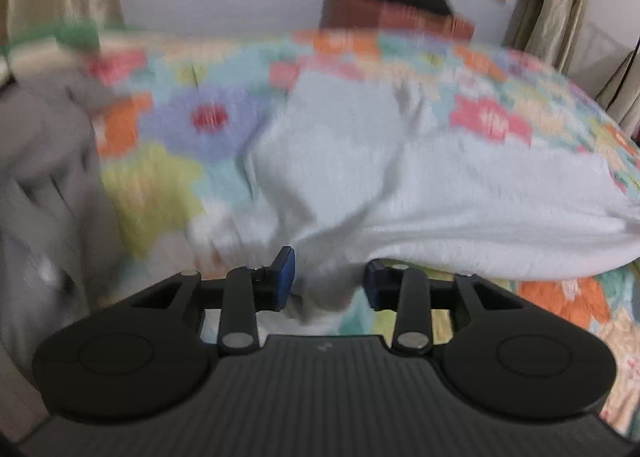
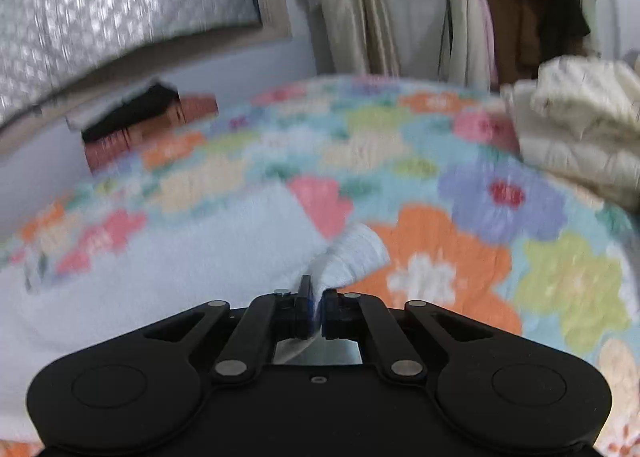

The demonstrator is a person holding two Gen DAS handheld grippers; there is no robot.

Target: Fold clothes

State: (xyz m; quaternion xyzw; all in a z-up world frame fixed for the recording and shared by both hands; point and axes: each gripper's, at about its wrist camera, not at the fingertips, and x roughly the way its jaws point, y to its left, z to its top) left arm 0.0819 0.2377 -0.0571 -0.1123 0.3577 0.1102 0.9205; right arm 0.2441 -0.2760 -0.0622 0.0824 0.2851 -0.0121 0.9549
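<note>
Floral bedspread (image 2: 440, 257), right gripper (image 2: 318, 315) pinching pale garment (image 2: 160, 277), left gripper (image 1: 328, 281) parted around it

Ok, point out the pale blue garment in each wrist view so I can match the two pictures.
Left wrist view: the pale blue garment fills the centre and right, a bunched part hanging between the left gripper fingers, which stand apart.
Right wrist view: the garment lies lower left, its ribbed edge pinched in the right gripper.
Shared landmark: the purple flower with a red centre on the bedspread.
</note>
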